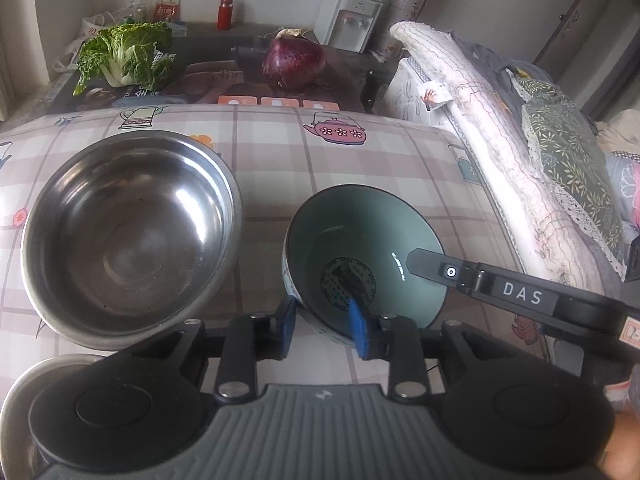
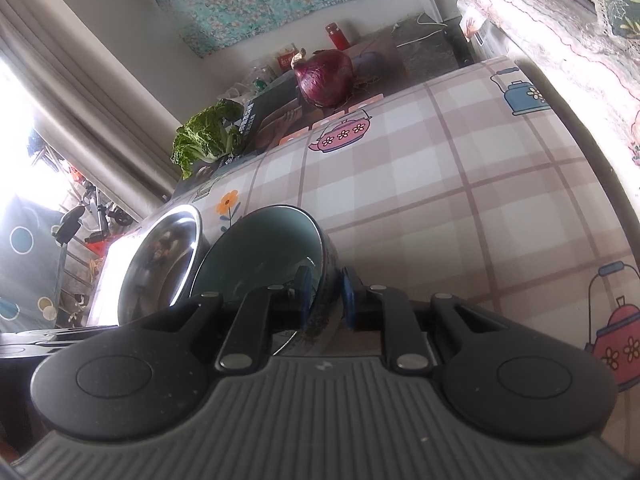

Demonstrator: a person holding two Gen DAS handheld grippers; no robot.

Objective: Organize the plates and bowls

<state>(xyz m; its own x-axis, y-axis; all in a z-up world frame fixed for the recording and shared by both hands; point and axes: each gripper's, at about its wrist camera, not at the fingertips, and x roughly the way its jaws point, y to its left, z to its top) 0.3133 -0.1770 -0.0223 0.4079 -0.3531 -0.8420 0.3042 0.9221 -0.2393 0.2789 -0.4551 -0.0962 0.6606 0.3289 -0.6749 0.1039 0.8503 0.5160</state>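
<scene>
A green ceramic bowl [image 1: 360, 248] with a dark medallion at its bottom sits on the checked tablecloth [image 1: 360, 152]. My left gripper [image 1: 322, 326] straddles its near rim, one blue pad [image 1: 358, 328] inside and one outside, with a gap at the wall. My right gripper [image 2: 325, 298] has closed its blue pads on the bowl's [image 2: 264, 248] right rim; its black arm reaches into the bowl in the left wrist view [image 1: 500, 290]. A large steel bowl [image 1: 128, 232] stands just left of the ceramic bowl; it also shows in the right wrist view [image 2: 160, 264].
Another steel vessel's rim [image 1: 44, 376] lies at the near left. Beyond the table's far edge are a leafy cabbage [image 1: 124, 56], a red cabbage [image 1: 294, 62], a red flask [image 1: 225, 12] and a water dispenser [image 1: 348, 20]. Folded bedding [image 1: 500, 128] lies to the right.
</scene>
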